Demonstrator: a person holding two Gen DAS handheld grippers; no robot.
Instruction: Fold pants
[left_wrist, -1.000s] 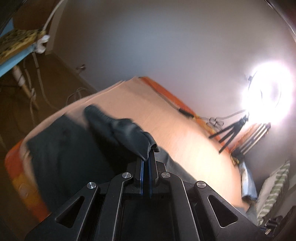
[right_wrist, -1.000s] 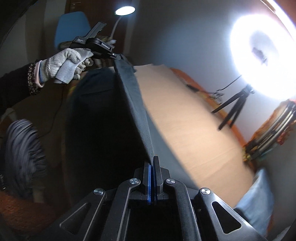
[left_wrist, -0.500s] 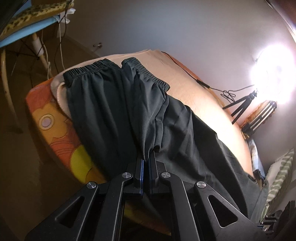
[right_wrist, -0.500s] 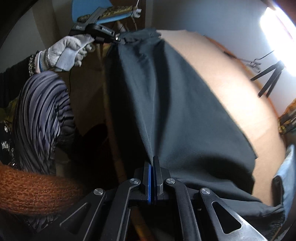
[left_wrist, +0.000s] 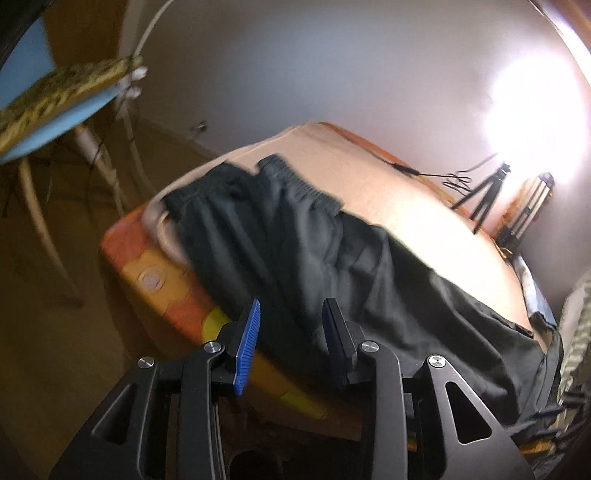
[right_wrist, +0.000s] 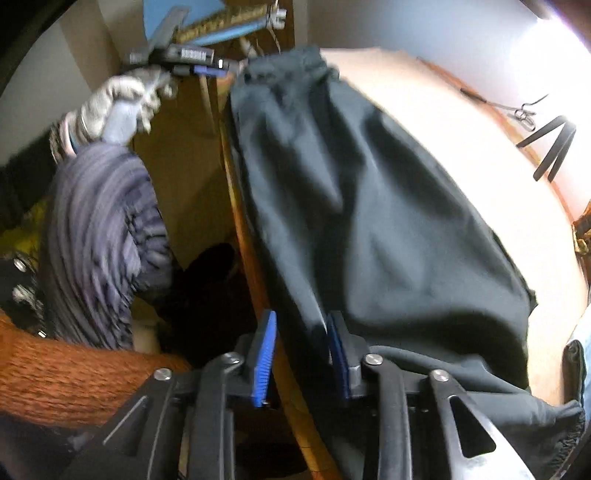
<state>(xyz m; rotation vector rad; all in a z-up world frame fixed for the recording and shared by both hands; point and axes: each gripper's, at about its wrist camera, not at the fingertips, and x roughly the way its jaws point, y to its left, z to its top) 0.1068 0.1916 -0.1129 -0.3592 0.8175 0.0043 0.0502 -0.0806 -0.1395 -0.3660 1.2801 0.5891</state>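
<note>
Peach-sheeted bed (left_wrist: 424, 206) fills mid-frame in both views, dark grey elastic-waist pants (left_wrist: 332, 266) draped along its near edge — left gripper (left_wrist: 291, 332) and right gripper (right_wrist: 301, 354) both opening, pads clear of fabric.

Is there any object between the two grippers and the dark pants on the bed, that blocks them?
Nothing visible does. The left gripper and the right gripper both have their jaws opening directly over the near edge of the dark pants, with only that cloth between the pads. The pants lie on the beige bed cover, with nothing on top.
</note>
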